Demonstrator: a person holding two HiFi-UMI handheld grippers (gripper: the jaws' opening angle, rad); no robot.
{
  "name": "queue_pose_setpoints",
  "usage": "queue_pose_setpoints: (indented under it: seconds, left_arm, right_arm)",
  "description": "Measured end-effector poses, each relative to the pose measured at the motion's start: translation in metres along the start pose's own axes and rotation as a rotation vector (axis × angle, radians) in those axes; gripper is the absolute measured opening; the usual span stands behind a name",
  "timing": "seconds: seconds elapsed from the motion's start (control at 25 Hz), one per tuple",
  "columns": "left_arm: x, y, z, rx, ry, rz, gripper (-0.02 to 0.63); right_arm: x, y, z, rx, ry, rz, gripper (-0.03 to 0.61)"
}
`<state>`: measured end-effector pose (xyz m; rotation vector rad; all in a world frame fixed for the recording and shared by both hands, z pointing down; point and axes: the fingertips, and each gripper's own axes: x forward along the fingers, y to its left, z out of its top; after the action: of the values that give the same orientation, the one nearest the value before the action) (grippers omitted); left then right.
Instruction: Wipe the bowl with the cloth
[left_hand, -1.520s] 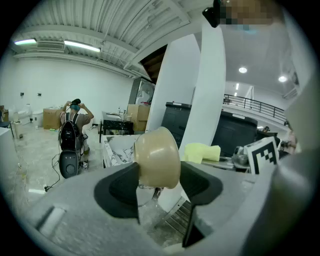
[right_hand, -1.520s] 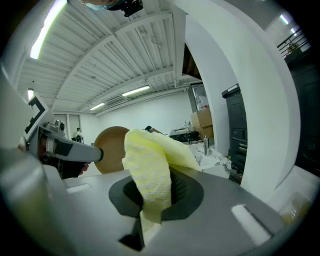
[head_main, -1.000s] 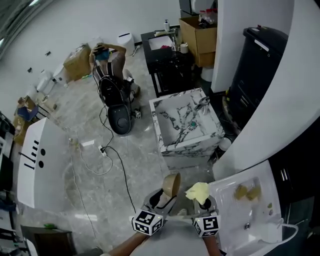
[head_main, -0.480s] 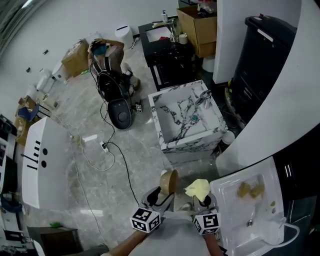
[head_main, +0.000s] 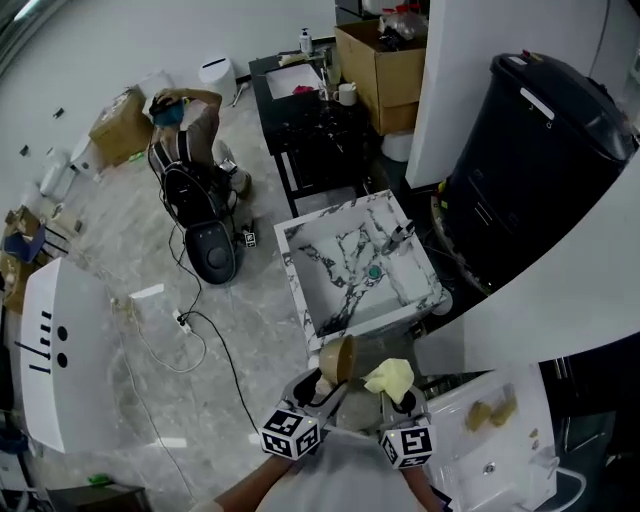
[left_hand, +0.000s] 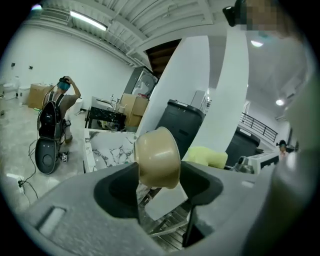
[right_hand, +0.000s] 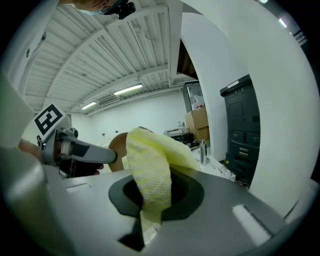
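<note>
- The left gripper (head_main: 322, 388) is clamped on the rim of the bowl (left_hand: 157, 158). It's a tan bowl, tipped on its side with its underside facing the left gripper view.
- The right gripper (right_hand: 152, 197) is closed on the cloth (right_hand: 149, 167), a yellow one that's bunched up and poking out above the jaws, with a bit hanging below.
- Both are held up in the air in front of the person, low in the head view, over the grey floor (head_main: 230, 330).
- The cloth sits just right of the bowl. In the right gripper view it overlaps the bowl's edge, but I honestly can't tell if they're touching.
- Just beyond them is a marble sink (head_main: 300, 262) with a tap at its far right side.
- A white sink (head_main: 520, 450) is at the lower right with a couple of brownish bits in it.
- A big black bin (head_main: 530, 150) stands to the right, behind a white wall panel.
- Farther back a person (head_main: 185, 125) crouches on the floor by a black bag, with a cable (head_main: 195, 335) trailing toward the near side.
- A cardboard box (head_main: 375, 60) is up top, next to a dark table.
</note>
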<state>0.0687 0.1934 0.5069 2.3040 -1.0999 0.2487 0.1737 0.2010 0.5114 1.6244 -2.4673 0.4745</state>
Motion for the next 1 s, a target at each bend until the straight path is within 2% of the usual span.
queue_pose_setpoints:
  seconds: [0.24, 0.44, 0.64, 0.88, 1.0]
  left_arm:
    - [0.039, 0.057, 0.073, 0.037, 0.011, -0.075, 0.261]
    - [0.069, 0.105, 0.112, 0.067, 0.031, -0.149, 0.261]
    - [0.088, 0.135, 0.128, 0.038, 0.061, -0.195, 0.261]
    - [0.108, 0.149, 0.133, 0.001, 0.104, -0.238, 0.261]
    - [0.116, 0.156, 0.135, 0.012, 0.109, -0.238, 0.261]
  right_arm:
    - [0.090, -0.009, 0.050, 0.011, -0.025, -0.064, 0.028]
    - [0.159, -0.018, 0.072, 0.039, -0.055, -0.143, 0.028]
    - [0.198, -0.016, 0.083, 0.048, -0.048, -0.201, 0.028]
    - [0.220, -0.023, 0.083, 0.054, -0.021, -0.211, 0.028]
    - [0.230, -0.030, 0.083, 0.052, -0.019, -0.213, 0.028]
